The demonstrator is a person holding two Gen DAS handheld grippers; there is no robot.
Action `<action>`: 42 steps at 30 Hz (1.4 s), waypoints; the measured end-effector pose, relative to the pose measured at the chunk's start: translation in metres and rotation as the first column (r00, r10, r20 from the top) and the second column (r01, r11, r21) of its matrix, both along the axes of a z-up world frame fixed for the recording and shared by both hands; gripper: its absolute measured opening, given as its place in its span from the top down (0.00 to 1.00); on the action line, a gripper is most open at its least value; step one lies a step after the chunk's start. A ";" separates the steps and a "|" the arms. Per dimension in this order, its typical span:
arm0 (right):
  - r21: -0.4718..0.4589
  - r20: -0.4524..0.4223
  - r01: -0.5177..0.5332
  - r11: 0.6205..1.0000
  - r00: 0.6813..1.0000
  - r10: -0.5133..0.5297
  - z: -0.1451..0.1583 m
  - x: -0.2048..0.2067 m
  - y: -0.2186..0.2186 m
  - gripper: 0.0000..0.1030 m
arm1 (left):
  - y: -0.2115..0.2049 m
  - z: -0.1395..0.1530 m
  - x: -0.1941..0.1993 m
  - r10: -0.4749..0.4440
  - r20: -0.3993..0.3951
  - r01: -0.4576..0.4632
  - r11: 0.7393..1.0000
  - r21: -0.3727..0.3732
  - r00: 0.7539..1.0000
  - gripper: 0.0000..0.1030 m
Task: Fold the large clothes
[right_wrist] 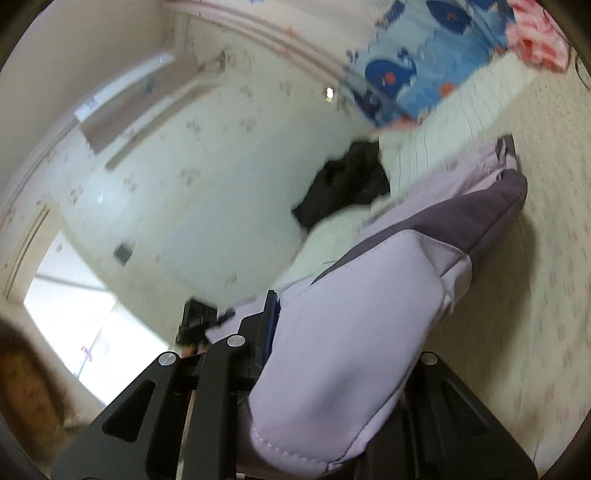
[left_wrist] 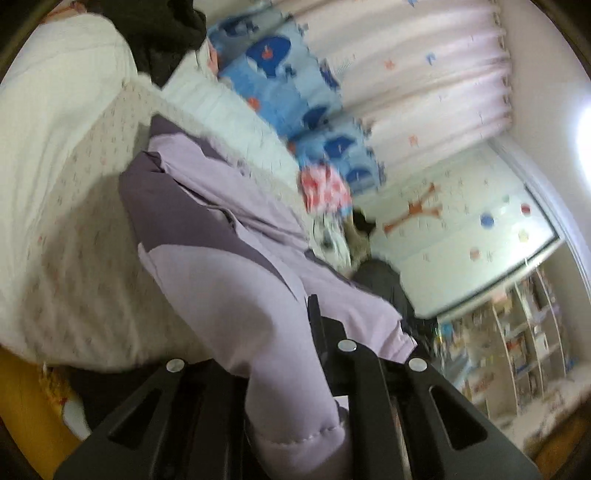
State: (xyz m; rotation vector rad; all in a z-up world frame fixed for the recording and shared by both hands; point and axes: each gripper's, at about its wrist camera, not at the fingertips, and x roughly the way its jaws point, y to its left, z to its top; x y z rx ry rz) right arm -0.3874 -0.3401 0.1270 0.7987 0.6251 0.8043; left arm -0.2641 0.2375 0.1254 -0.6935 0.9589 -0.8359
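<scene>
Left wrist view shows the left gripper (left_wrist: 295, 398) with its jaws clamped on a padded edge of a lilac jacket (left_wrist: 221, 258), the stitched hem bunched between the black fingers. From that grip the jacket runs away over the bed (left_wrist: 74, 229), its pale lilac panels broken by darker purple ones. The bed's cover is cream with a small faint print. Beyond the jacket lies a blue whale-print quilt (left_wrist: 291, 92), with a pink patterned cloth (left_wrist: 325, 188) beside it, and a dark garment (left_wrist: 170, 33) sits at the far corner of the bed. A pleated curtain (left_wrist: 424, 85) hangs behind, and shelves (left_wrist: 524, 332) stand low at the right, too blurred to read.

Right wrist view shows the right gripper (right_wrist: 325, 369) likewise clamped on another lilac edge of the same jacket, the fabric filling the gap between its jaws. The garment hangs from that grip toward the bed, a dark purple band curving along its far side. The dark garment and the whale-print quilt lie further back against the papered wall (right_wrist: 166, 184).
</scene>
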 end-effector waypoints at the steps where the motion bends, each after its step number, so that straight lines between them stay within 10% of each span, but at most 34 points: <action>1: -0.024 -0.053 -0.021 0.999 0.998 0.020 -0.019 -0.011 -0.001 0.69 | 0.006 -0.012 -0.008 -0.030 -0.018 0.031 0.999 0.017 0.999 0.80; 4: -0.031 -0.257 -0.071 0.997 0.965 0.061 -0.087 -0.032 -0.008 0.48 | 0.011 -0.074 -0.020 -0.137 -0.149 0.145 0.988 0.045 0.979 0.52; 6: 0.015 -0.327 -0.059 0.998 0.943 0.061 -0.126 -0.041 -0.017 0.44 | 0.018 -0.117 -0.024 -0.174 -0.236 0.192 0.980 0.052 0.956 0.51; 8: 0.110 -0.358 -0.007 0.994 0.932 0.046 -0.151 -0.045 -0.032 0.31 | 0.035 -0.137 -0.024 -0.154 -0.252 0.158 0.987 -0.005 0.955 0.48; 12: 0.102 -0.387 -0.021 0.995 0.920 0.059 -0.163 -0.031 -0.025 0.13 | 0.072 -0.151 -0.016 -0.049 -0.223 0.022 0.992 -0.121 0.974 0.06; 15: 0.102 -0.410 -0.045 0.994 0.908 0.083 -0.173 -0.017 -0.020 0.13 | 0.056 -0.163 -0.004 -0.091 -0.264 0.067 0.993 -0.100 0.960 0.06; 17: 0.112 -0.378 -0.034 0.993 0.923 0.074 -0.176 -0.013 -0.017 0.41 | 0.036 -0.165 -0.003 -0.124 -0.264 0.104 0.991 -0.087 0.957 0.06; 20: 0.071 -0.318 0.000 0.997 0.948 0.023 -0.171 -0.018 -0.004 0.76 | 0.017 -0.156 -0.010 -0.099 -0.210 0.091 0.995 -0.047 0.973 0.35; 22: 0.052 -0.286 0.016 0.999 0.958 0.000 -0.161 -0.023 -0.002 0.81 | 0.018 -0.152 -0.015 -0.045 -0.217 0.045 0.999 -0.005 0.975 0.70; 24: 0.061 -0.226 0.022 0.998 0.974 -0.008 -0.142 -0.026 -0.001 0.82 | 0.022 -0.131 -0.019 -0.002 -0.152 -0.002 0.999 -0.032 0.988 0.78; 27: 0.077 -0.169 -0.011 0.997 0.985 0.024 -0.122 -0.028 0.003 0.81 | 0.022 -0.098 -0.027 -0.009 -0.056 0.006 0.998 -0.056 0.998 0.80; 31: 0.015 -0.318 -0.064 0.998 0.946 0.065 -0.160 -0.031 0.004 0.44 | 0.018 -0.125 -0.021 -0.102 -0.145 0.102 0.995 -0.007 0.984 0.74; 34: 0.076 -0.396 -0.074 0.994 0.913 0.098 -0.198 -0.037 0.007 0.42 | 0.023 -0.168 -0.021 -0.094 -0.287 0.107 0.994 0.031 0.953 0.37; 36: 0.094 -0.349 -0.062 0.994 0.933 0.091 -0.196 -0.041 0.011 0.59 | 0.029 -0.179 -0.025 -0.059 -0.310 0.066 0.998 0.012 0.949 0.36; 38: 0.073 -0.275 -0.024 0.997 0.961 0.043 -0.178 -0.042 0.014 0.78 | 0.032 -0.170 -0.033 -0.041 -0.247 0.040 0.999 -0.007 0.968 0.48; 39: 0.089 -0.232 -0.005 0.996 0.972 0.026 -0.166 -0.042 0.012 0.80 | 0.033 -0.158 -0.035 -0.012 -0.217 0.014 1.000 0.005 0.976 0.72; 42: 0.152 -0.092 0.030 0.988 0.996 -0.016 -0.126 -0.041 0.008 0.83 | 0.040 -0.125 -0.038 0.069 -0.147 -0.075 0.996 -0.040 0.987 0.81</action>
